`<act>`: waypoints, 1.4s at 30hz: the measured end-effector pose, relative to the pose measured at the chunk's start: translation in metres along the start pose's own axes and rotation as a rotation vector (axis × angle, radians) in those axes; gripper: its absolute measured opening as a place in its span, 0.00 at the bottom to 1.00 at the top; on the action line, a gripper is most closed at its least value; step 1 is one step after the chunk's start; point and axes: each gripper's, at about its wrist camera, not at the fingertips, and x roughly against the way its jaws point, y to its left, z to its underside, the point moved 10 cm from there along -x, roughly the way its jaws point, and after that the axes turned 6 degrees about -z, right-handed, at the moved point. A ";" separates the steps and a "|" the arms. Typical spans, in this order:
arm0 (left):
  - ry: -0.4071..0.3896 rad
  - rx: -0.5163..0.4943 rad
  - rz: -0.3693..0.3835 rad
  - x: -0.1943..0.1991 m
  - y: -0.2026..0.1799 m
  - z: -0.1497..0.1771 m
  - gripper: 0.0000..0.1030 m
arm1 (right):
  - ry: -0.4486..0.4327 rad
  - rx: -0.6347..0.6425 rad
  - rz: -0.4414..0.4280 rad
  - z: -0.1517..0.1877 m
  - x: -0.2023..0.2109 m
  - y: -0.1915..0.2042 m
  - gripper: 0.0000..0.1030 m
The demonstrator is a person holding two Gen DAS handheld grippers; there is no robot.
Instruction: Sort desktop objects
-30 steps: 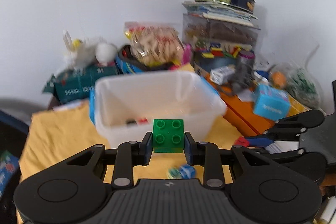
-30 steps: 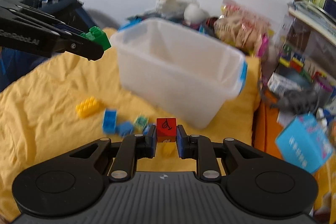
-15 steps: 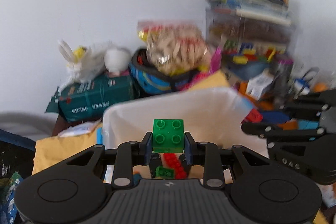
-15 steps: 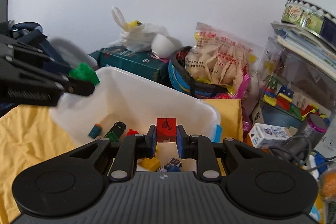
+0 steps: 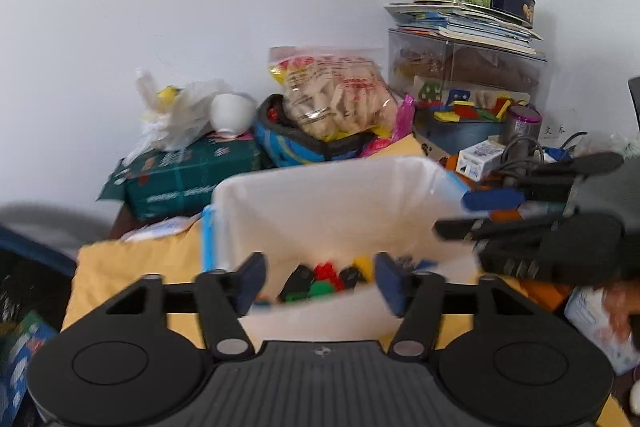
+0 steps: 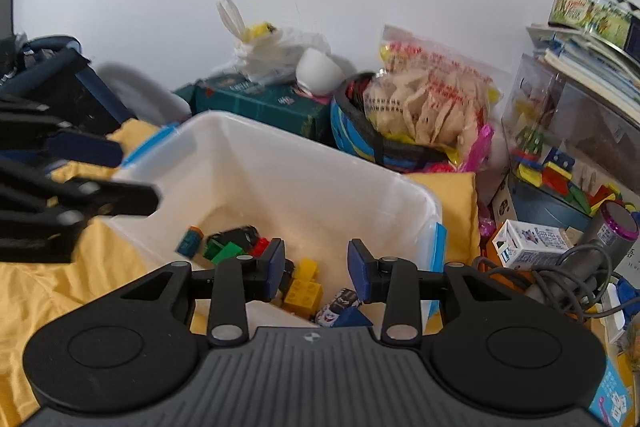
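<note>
A white plastic bin point(image 5: 320, 195) point(image 6: 304, 171) with blue clips stands on the yellow cloth point(image 6: 40, 287). Several toy bricks lie on its floor: green point(image 6: 226, 251), red point(image 5: 326, 269), yellow point(image 6: 304, 287), plus a small toy car point(image 6: 338, 303). My left gripper point(image 5: 320, 277) hangs over the bin's near wall, its jaws opening with nothing between them. My right gripper point(image 6: 316, 269) is over the bin too, jaws opening and empty above the yellow brick. Each gripper shows in the other's view, at the side edge.
Behind the bin: a green box point(image 5: 188, 179) with a white bag and cup, a snack bag point(image 5: 336, 95) in a blue basket, a clear case point(image 5: 468, 67) topped by books and a round tin. A small carton point(image 6: 528, 243) and cables lie right.
Both grippers opened over the bin. The green brick left the left jaws and the red cube left the right jaws. The left gripper drew back toward the bin's near wall.
</note>
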 end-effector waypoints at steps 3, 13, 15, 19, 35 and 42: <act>0.057 -0.012 -0.049 0.008 0.010 0.037 0.65 | -0.012 -0.006 -0.019 0.008 0.011 0.008 0.39; 0.287 -0.059 -0.058 -0.030 0.007 0.153 0.51 | 0.135 -0.031 -0.116 0.095 0.006 0.056 0.41; 0.342 -0.050 -0.043 -0.046 0.007 0.169 0.32 | 0.167 -0.019 -0.132 0.107 0.003 0.067 0.41; 0.337 0.029 -0.008 -0.044 0.014 0.171 0.26 | 0.182 0.022 -0.155 0.115 0.001 0.090 0.41; 0.394 0.055 -0.021 0.051 0.004 0.223 0.26 | 0.192 0.443 -0.137 0.134 -0.050 0.160 0.39; 0.352 0.036 0.024 0.058 -0.011 0.213 0.26 | 0.226 0.213 -0.235 0.144 -0.011 0.130 0.24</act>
